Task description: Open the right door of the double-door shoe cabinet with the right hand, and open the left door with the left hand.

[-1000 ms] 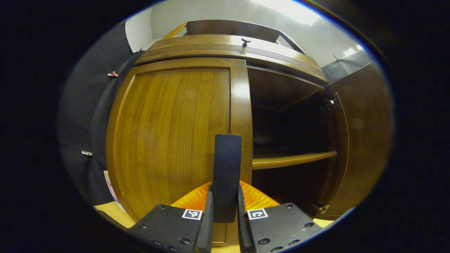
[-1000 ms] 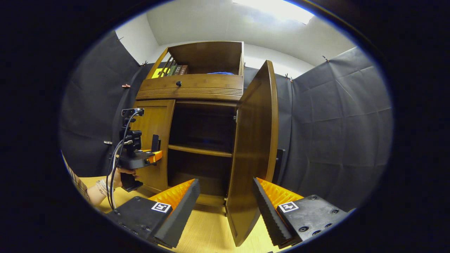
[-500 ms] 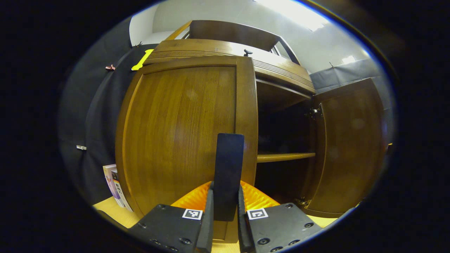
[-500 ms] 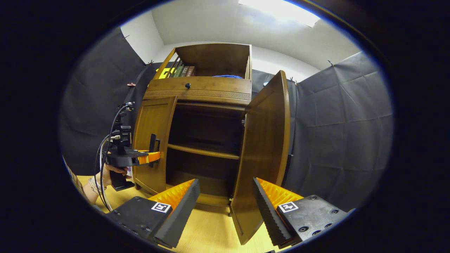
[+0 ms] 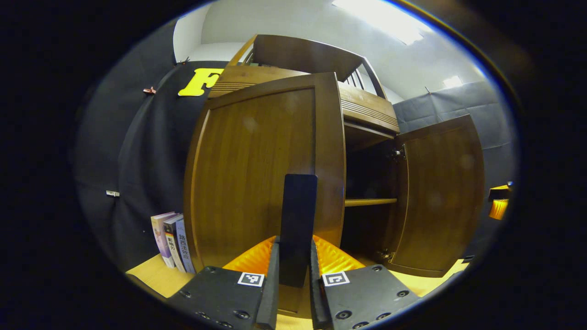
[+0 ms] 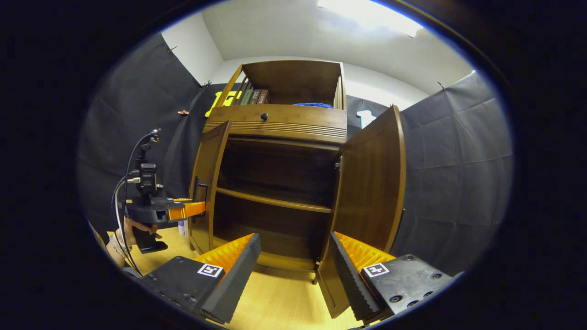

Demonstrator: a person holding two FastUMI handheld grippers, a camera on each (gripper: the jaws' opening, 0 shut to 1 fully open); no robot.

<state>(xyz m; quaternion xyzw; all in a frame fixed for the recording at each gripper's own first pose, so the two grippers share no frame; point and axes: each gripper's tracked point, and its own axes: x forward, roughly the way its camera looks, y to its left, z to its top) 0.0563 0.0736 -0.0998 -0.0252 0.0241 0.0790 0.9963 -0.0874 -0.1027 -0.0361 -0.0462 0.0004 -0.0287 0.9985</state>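
- Left door (image 5: 257, 174) swings farther open than a second ago; right door (image 6: 371, 183) wider too.
- Left gripper (image 5: 293, 275) clenched on left door's handle (image 5: 298, 220).
- Right gripper (image 6: 293, 270) released, off the door.

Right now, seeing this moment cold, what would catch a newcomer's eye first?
The wooden shoe cabinet with its dark inside and one shelf bared. The right door stands wide open, with the right gripper open and apart from it. The left door is partly swung out, its dark upright handle clamped in the left gripper; books stand on the floor beside it.
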